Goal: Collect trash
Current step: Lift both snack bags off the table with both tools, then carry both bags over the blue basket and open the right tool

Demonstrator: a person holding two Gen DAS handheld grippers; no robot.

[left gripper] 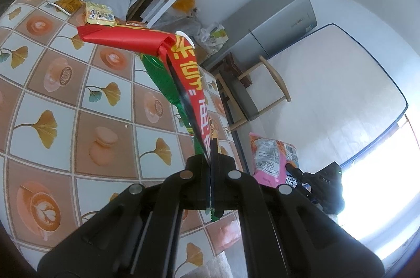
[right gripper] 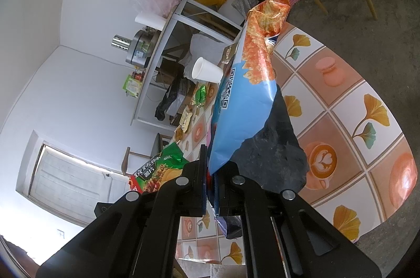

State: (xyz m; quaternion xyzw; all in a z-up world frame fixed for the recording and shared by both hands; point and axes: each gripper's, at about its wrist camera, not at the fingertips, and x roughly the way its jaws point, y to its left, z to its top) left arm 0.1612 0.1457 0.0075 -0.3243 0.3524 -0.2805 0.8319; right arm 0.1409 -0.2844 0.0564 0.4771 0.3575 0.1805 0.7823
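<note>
Over a table (left gripper: 65, 104) covered in a tiled cloth of ginkgo leaves and coffee cups, two black hand-held grippers each carried trash; on the left, the left gripper (left gripper: 211, 160) had its jaws pinched tight on the edge of a red and green snack wrapper (left gripper: 183, 68), which stood up from the fingers and folded over sideways at the top, clear of the cloth; further back on the table lay a yellow packet (left gripper: 99, 14), still uncollected; to the right, the right gripper (right gripper: 211, 173) was clamped narrowly on the lower edge of a blue and orange chip bag (right gripper: 246, 99), lifted above the table with its crumpled top pointing away; a white paper cup (right gripper: 206, 70) lay beyond it on the table; both wrappers looked empty, featherlight, thin and crinkly, probably slick, so they would flop and could slide free; a flat sealed edge, gripped deep between the pads, seemed the safest hold
</note>
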